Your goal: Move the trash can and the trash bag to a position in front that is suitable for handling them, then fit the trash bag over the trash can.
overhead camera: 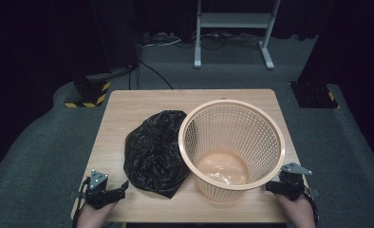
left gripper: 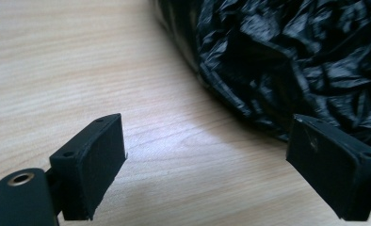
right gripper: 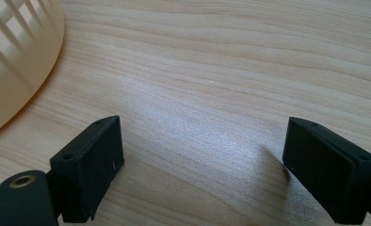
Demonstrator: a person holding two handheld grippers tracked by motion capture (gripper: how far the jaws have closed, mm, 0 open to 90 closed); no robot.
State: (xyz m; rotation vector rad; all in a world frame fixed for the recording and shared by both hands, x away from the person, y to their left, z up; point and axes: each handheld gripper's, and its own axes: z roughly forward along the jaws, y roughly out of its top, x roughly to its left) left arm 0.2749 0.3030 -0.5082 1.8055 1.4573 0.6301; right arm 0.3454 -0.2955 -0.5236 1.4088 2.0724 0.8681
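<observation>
A peach lattice waste basket (overhead camera: 232, 147) stands upright on the right half of the wooden table (overhead camera: 137, 102). A crumpled black plastic bag (overhead camera: 155, 149) lies on the table against the basket's left side. My left gripper (overhead camera: 118, 191) rests at the table's front left corner, open and holding nothing, just left of the bag. In the left gripper view the bag (left gripper: 292, 61) lies ahead and to the right of the jaws. My right gripper (overhead camera: 273, 186) sits open at the front right, beside the basket's base. The basket wall (right gripper: 14, 61) shows at the left of the right gripper view.
Grey carpet surrounds the table. A white metal stand (overhead camera: 232, 28) is beyond the far edge, with cables on the floor. Black posts with yellow-striped bases (overhead camera: 88, 95) stand at the back left and back right. Bare wood lies along the table's far and left sides.
</observation>
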